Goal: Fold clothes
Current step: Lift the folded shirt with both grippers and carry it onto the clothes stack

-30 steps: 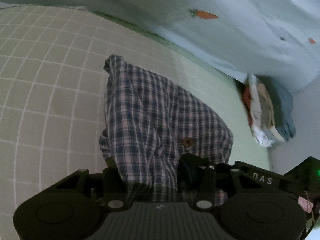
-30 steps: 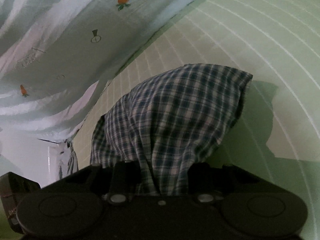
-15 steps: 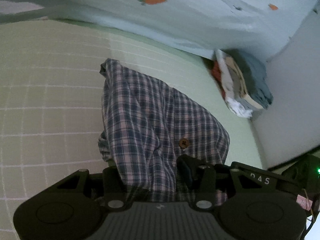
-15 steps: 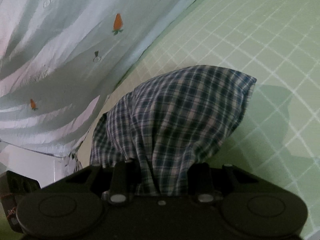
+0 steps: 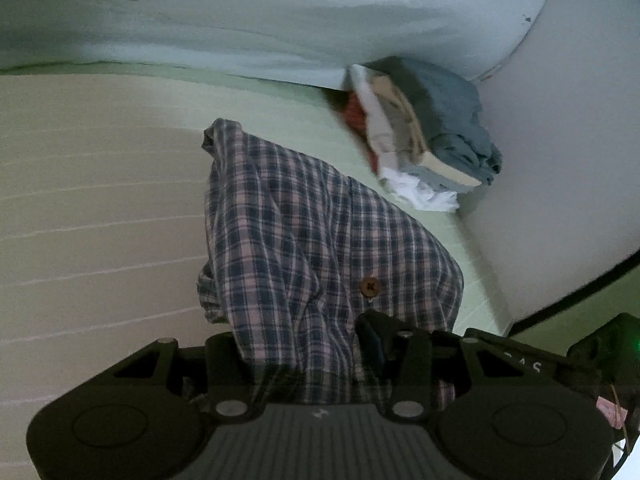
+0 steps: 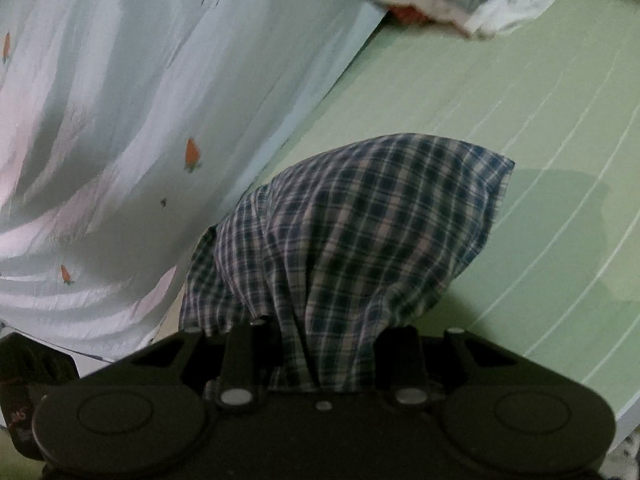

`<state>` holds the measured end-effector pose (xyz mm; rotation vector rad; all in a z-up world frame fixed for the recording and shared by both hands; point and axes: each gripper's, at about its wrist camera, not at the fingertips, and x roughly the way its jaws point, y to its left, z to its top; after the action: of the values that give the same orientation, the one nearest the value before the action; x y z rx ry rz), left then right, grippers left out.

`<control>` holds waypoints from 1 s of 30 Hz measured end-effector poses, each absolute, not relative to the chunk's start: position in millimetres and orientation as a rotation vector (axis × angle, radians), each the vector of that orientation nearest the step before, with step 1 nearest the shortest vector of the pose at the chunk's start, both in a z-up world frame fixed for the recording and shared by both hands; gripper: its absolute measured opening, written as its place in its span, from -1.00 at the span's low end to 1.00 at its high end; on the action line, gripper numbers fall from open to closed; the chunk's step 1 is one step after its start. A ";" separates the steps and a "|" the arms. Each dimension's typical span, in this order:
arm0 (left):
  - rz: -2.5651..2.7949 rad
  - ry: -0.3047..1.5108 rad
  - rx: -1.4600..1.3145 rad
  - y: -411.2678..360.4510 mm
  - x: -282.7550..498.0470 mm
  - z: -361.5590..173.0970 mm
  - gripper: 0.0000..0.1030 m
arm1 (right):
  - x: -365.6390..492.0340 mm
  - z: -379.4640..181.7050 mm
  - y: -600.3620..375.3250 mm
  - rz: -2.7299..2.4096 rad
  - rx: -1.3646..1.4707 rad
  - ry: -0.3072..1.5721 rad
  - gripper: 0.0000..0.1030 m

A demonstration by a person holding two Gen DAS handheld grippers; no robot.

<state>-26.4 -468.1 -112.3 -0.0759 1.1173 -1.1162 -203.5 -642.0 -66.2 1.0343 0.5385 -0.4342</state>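
Plaid shirt [image 5: 320,248] hanging bunched above green bed [image 5: 100,200], clamped in left tool [image 5: 312,364] and right tool [image 6: 320,356], likely lifted to carry or shake flat. Folded pile [image 5: 424,140] at 1 o'clock by wall, curtain [image 6: 120,120] at 10 o'clock.

Home bedroom: green grid bedsheet [image 5: 100,200], carrot-print curtain [image 6: 120,120], stacked clothes pile [image 5: 424,140] w/ wall behind.
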 end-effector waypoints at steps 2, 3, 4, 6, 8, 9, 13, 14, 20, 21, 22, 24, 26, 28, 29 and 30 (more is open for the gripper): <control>-1.101 1.125 -0.104 -498.9 -48.4 -112.4 -0.07 | -221.6 -64.6 -679.5 -0.417 1.021 0.553 -0.40; -1.104 1.116 -0.109 -515.1 -59.4 -111.6 -0.07 | -229.6 -62.9 -696.7 -0.413 1.015 0.561 -0.40; -1.110 1.104 -0.110 -531.5 -70.2 -110.7 -0.07 | -237.4 -60.4 -713.7 -0.408 0.999 0.567 -0.40; -1.109 1.096 -0.137 -566.7 -88.9 -109.3 -0.07 | -253.8 -55.1 -749.0 -0.399 0.952 0.577 -0.40; -1.109 1.101 -0.170 -597.3 -101.8 -104.7 -0.07 | -270.2 -49.1 -785.3 -0.402 0.938 0.577 -0.40; -1.118 1.092 -0.173 -612.4 -107.1 -100.1 -0.07 | -277.7 -45.0 -802.4 -0.406 0.937 0.573 -0.41; -1.166 1.040 -0.170 -666.7 -122.1 -77.1 -0.07 | -297.7 -20.3 -854.5 -0.412 0.879 0.548 -0.41; -1.178 1.025 -0.165 -678.8 -123.9 -71.0 -0.07 | -300.9 -13.6 -867.3 -0.410 0.866 0.538 -0.41; -1.225 0.940 -0.148 -750.7 -114.1 -35.9 -0.07 | -299.4 23.4 -936.8 -0.401 0.792 0.464 -0.42; -1.230 0.929 -0.150 -760.2 -109.8 -30.7 -0.07 | -294.8 29.9 -947.3 -0.400 0.778 0.455 -0.42; -1.235 0.918 -0.153 -769.5 -105.2 -25.5 -0.07 | -290.0 36.6 -957.4 -0.398 0.761 0.446 -0.42; -1.246 0.898 -0.165 -787.1 -94.2 -14.7 -0.07 | -278.8 50.4 -976.2 -0.390 0.723 0.428 -0.43; -1.251 0.879 -0.180 -804.3 -81.6 -2.8 -0.07 | -265.3 64.9 -994.6 -0.377 0.685 0.405 -0.44; -1.257 0.851 -0.196 -821.5 -68.5 9.8 -0.07 | -251.7 79.5 -1012.9 -0.364 0.647 0.382 -0.44; -1.262 0.831 -0.203 -830.3 -61.6 16.5 -0.07 | -244.9 86.7 -1022.1 -0.358 0.628 0.371 -0.44; -1.266 0.811 -0.211 -839.2 -54.7 23.1 -0.07 | -238.1 94.0 -1031.3 -0.352 0.609 0.359 -0.44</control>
<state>-54.7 -839.2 23.1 -0.2108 0.8114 -1.2663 -238.1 -1031.3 94.0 0.6087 0.3592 -0.3518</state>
